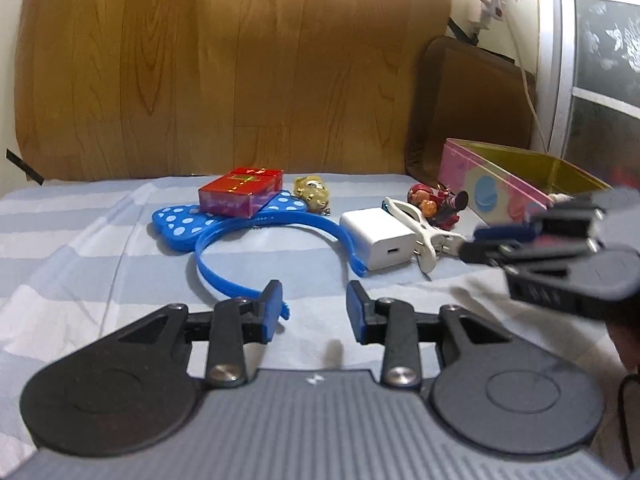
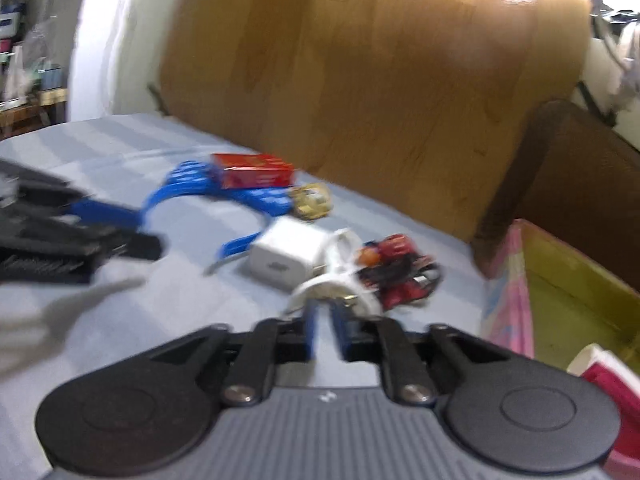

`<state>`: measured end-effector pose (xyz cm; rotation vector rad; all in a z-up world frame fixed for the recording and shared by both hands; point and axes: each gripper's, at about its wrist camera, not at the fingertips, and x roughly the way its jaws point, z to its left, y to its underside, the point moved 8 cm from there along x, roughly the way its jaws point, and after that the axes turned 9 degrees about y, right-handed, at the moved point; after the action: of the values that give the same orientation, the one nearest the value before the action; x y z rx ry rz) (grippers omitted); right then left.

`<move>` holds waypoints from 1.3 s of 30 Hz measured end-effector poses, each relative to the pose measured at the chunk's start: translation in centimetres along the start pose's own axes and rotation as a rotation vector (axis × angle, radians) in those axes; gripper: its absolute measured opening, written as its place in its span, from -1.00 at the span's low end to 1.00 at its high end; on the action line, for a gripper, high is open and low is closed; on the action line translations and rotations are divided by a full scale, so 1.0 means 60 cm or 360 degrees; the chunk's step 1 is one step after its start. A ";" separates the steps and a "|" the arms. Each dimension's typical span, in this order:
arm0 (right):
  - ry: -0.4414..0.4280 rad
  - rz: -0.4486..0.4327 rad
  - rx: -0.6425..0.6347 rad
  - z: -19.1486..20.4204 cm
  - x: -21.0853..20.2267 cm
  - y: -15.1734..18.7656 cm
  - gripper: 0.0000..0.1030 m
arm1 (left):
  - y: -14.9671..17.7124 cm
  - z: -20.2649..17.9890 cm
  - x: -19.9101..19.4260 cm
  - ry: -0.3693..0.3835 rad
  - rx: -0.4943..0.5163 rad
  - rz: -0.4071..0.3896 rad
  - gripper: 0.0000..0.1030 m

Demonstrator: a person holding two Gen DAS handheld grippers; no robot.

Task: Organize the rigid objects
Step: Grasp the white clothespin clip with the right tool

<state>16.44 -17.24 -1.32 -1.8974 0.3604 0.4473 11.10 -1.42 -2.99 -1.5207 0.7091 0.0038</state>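
Pink on the outside and gold within, a tin box (image 1: 520,184) stands open at the far right of the striped bed sheet (image 1: 80,240). In the right wrist view a red and white thing (image 2: 612,376) lies in its near corner; what it is I cannot tell.

Left of the box, small things lie in a loose row on the sheet. A red toy figure (image 1: 436,204) lies nearest the box, with a white clip (image 1: 420,232) touching it. Just left of the clip sits a white charger (image 1: 380,240). A blue headband (image 1: 240,240) with a dotted bow curves around left of the charger. A red box (image 1: 236,192) rests on the bow, and a gold toy (image 1: 312,192) lies just right of it.

Left tongs (image 1: 314,308) hover just near the headband's near end, jaws apart with nothing between them. Right tongs (image 2: 324,328) point at the white clip, jaws narrowly apart and empty, the clip just beyond the tips.
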 end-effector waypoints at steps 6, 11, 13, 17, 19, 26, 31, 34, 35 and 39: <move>-0.0028 0.0116 0.0096 -0.019 0.073 0.010 -0.67 | 0.001 0.007 0.001 -0.0024 -0.0046 0.0011 -0.27; -0.0189 0.0123 0.0259 -0.012 0.005 0.027 -0.87 | 0.003 0.002 -0.003 -0.0041 -0.0049 0.0006 -0.25; -0.0241 0.0096 0.0283 -0.005 -0.046 0.046 -0.87 | 0.003 0.000 -0.004 -0.0030 -0.0044 0.0003 -0.24; -0.0303 0.0083 0.0267 0.019 -0.125 0.088 -0.87 | 0.003 -0.014 -0.011 -0.0006 0.0002 0.0005 -0.24; -0.0289 0.0081 0.0239 0.031 -0.143 0.107 -0.87 | 0.004 -0.026 -0.018 0.0036 0.0004 0.0015 -0.24; -0.0277 0.0066 0.0271 0.038 -0.137 0.113 -0.86 | 0.021 -0.103 -0.081 0.0180 0.0134 0.0048 -0.24; -0.0296 0.0060 0.0306 0.034 -0.139 0.118 -0.86 | 0.050 -0.155 -0.088 0.0295 0.0246 0.0146 -0.25; -0.0306 0.0063 0.0328 0.034 -0.140 0.119 -0.86 | 0.059 -0.159 -0.065 0.0211 0.0295 0.0205 -0.33; -0.0308 0.0061 0.0330 0.033 -0.140 0.120 -0.86 | 0.063 -0.157 -0.057 0.0200 0.0286 0.0235 -0.52; -0.0293 0.0030 0.0320 0.034 -0.147 0.118 -0.86 | 0.071 -0.168 -0.040 0.0247 0.0304 0.0274 -0.89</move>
<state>5.18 -17.53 -3.67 -1.6446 0.2896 0.5723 3.14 -9.10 -4.72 -1.2835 0.9368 -0.0514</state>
